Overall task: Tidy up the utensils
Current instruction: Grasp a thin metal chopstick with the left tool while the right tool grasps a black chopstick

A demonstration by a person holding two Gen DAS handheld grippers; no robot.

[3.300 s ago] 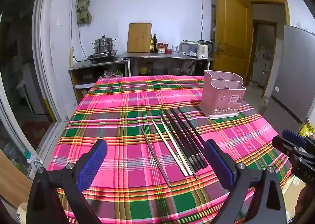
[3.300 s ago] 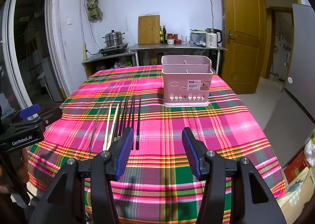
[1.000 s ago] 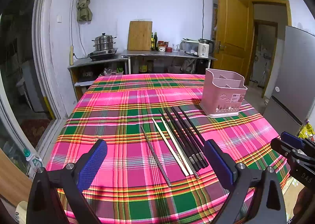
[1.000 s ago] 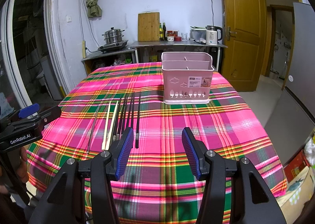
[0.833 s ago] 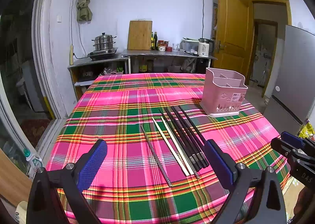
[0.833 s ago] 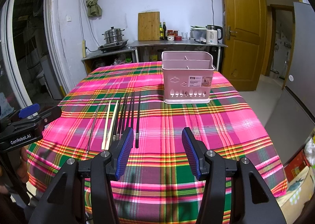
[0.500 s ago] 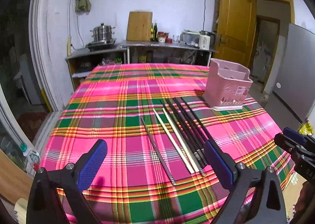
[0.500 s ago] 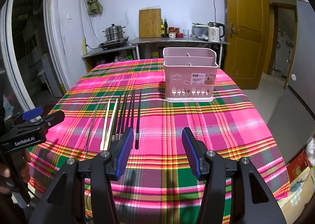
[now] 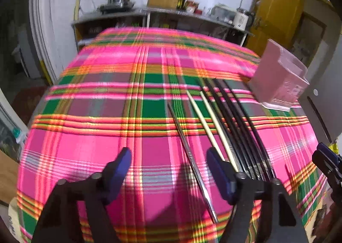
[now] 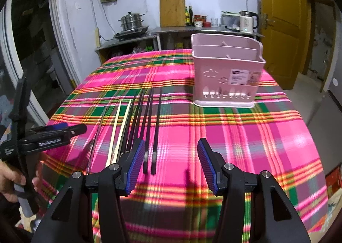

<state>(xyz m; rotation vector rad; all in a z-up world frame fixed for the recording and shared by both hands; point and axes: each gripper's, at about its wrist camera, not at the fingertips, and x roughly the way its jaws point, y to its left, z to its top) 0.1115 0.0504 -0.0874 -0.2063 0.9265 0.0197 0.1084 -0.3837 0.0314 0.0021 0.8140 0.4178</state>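
Our left gripper (image 9: 166, 164) has dropped low over the plaid tablecloth (image 9: 106, 136), jaws spread, straddling the steel chopstick (image 9: 190, 157). We hold the right gripper (image 10: 168, 164) spread too, empty. Chopsticks (image 10: 136, 123) lie side by side; the pink holder (image 10: 226, 74) stands at one o'clock of them.

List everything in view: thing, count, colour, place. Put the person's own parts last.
Holder: one, pink, empty, far right on the cloth.
Black chopsticks: several, black, side by side left of the holder.
Pale chopsticks: two, cream, left of the black ones.
Metal chopstick: one, silver, leftmost.
Cloth: one, pink-green plaid, covering the table.
Pot: one, steel, back counter.
Board: one, wooden, against the wall.
Kettle: one, white, counter right.
Door: one, yellow-brown, right.
Left tool: open, over the metal chopstick.
Right tool: open, near the black chopsticks' ends.
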